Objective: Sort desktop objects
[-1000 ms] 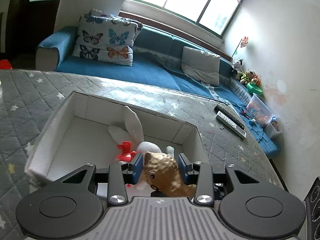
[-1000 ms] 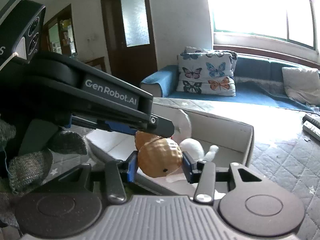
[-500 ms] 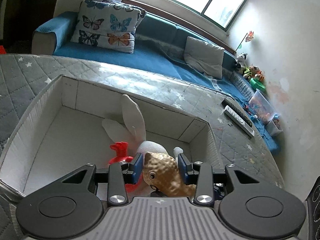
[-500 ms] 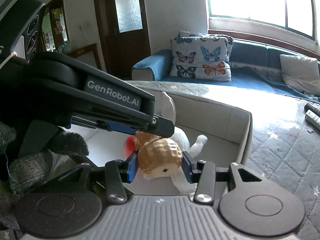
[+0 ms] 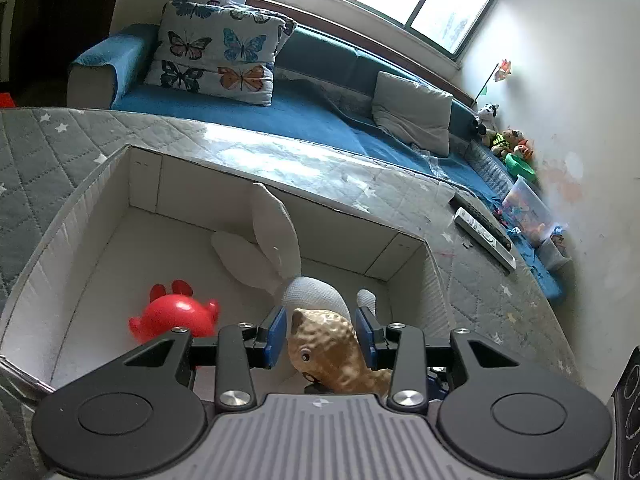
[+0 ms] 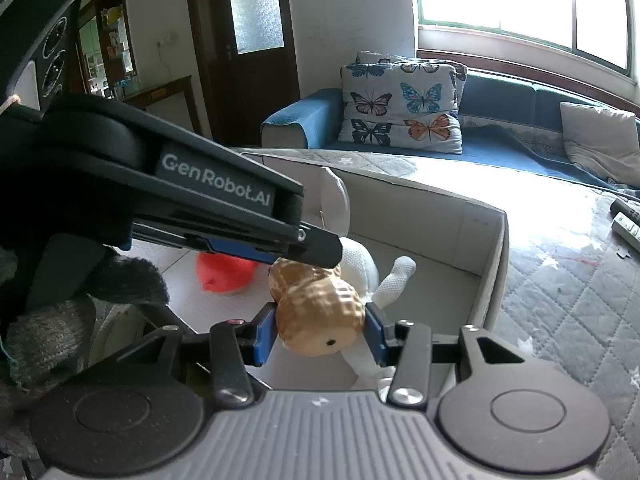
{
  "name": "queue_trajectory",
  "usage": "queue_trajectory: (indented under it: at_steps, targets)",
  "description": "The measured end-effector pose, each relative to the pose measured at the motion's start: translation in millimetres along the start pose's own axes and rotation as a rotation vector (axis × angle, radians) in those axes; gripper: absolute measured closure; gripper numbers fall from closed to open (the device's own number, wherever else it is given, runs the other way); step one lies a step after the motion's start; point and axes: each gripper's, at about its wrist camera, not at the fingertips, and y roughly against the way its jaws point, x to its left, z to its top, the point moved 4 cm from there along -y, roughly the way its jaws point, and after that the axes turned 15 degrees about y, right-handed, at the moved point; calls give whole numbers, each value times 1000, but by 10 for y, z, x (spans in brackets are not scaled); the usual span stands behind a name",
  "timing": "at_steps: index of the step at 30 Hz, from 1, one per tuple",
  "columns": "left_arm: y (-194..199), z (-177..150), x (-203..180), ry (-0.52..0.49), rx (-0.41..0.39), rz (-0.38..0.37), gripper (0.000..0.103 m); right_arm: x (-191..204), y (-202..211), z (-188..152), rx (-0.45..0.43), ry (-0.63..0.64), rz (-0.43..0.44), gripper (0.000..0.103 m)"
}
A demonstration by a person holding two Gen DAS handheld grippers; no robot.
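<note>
Two grippers hold one tan peanut-shaped toy together over the white box: the left gripper pinches one end between its blue pads, the right gripper pinches the other end, probably to lower it in without a drop. Directly under it lies a white knitted rabbit, so the toy would land on that. At the left in the box sits a red crab toy. On the quilted cover far right lie two remote controls, well apart.
</note>
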Motion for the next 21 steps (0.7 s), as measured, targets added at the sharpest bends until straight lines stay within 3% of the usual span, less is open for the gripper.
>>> queue_trajectory:
  at_steps: [16,21]
  targets:
    - [189,-62,44,-7,-17,24,62,60,154,16,-21,1,2,54]
    - [351,-116,23,-24,-39,19,62,133,324,12,-53,14,-9,46]
